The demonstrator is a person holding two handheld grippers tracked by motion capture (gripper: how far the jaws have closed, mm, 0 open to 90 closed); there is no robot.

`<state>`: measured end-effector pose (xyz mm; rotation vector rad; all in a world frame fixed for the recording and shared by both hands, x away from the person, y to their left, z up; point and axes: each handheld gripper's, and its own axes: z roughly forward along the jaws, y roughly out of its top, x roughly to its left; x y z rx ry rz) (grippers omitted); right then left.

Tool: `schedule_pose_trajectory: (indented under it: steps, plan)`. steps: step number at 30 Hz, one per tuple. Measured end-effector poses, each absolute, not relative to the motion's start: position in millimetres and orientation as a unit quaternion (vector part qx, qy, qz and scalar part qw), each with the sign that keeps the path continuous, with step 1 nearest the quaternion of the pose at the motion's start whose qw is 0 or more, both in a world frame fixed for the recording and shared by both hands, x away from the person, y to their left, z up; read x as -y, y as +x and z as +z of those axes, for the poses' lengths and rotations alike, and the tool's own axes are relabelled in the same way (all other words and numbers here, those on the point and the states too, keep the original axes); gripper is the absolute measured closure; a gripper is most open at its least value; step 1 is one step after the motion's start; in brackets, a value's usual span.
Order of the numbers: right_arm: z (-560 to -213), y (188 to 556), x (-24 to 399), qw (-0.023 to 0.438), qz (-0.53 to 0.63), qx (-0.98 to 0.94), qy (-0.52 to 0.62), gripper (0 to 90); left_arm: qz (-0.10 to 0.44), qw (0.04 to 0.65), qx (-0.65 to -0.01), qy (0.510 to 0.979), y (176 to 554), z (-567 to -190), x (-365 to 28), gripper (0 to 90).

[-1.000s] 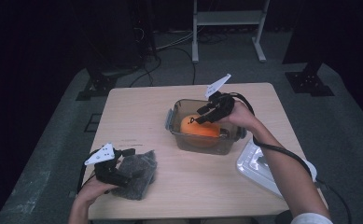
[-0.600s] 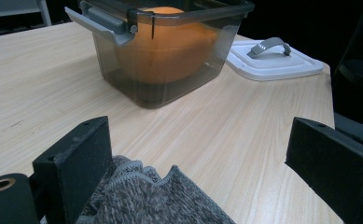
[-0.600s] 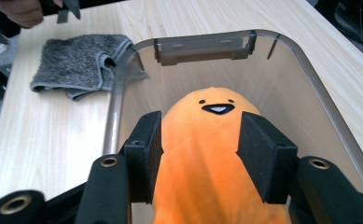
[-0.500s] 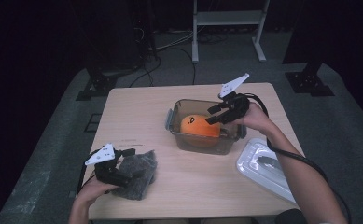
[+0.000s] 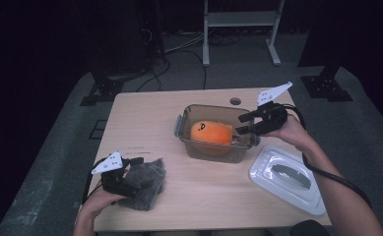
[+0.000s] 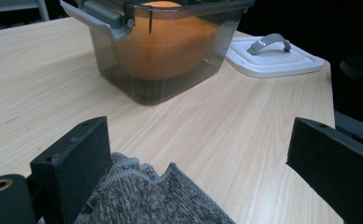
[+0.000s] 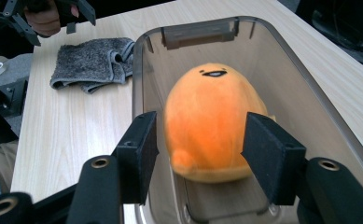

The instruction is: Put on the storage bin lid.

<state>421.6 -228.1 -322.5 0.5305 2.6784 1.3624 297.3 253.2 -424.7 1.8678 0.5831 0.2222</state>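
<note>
With the orange plush toy point(image 7: 214, 123) lying inside the clear container point(image 5: 217, 150), the right tool point(image 5: 243, 124), jaws just opening and empty at its rim, could clip that rim, while the left tool point(image 5: 136, 166), wide open, rests over the grey towel point(image 5: 147, 184) nearby on the surface point(image 5: 144, 118).

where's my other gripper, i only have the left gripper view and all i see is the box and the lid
observer: the right gripper hovers at the right end of the clear box, by its rim.
operator: is it holding the orange thing
observer: no, its jaws have just been opening and the pads stand clear of the orange plush, which lies in the box.
operator: anything on top of the plush
observer: just a small dark face, at the end away from the right gripper.
</note>
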Motion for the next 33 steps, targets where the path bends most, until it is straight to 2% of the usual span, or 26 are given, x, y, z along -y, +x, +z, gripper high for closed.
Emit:
schedule_pose_trajectory:
  steps: [16, 33]
  plan:
    - [-338, 395, 288, 0.053, 0.461, -0.858, 0.220, 32.1, 0.094, 0.550, -0.253, 0.791, 298, -427, -253, 3.7]
    - [-367, 365, 331, 0.065, 0.480, -0.834, 0.264, 28.8, 0.094, 0.549, -0.253, 0.791, 298, -427, -252, 2.6]
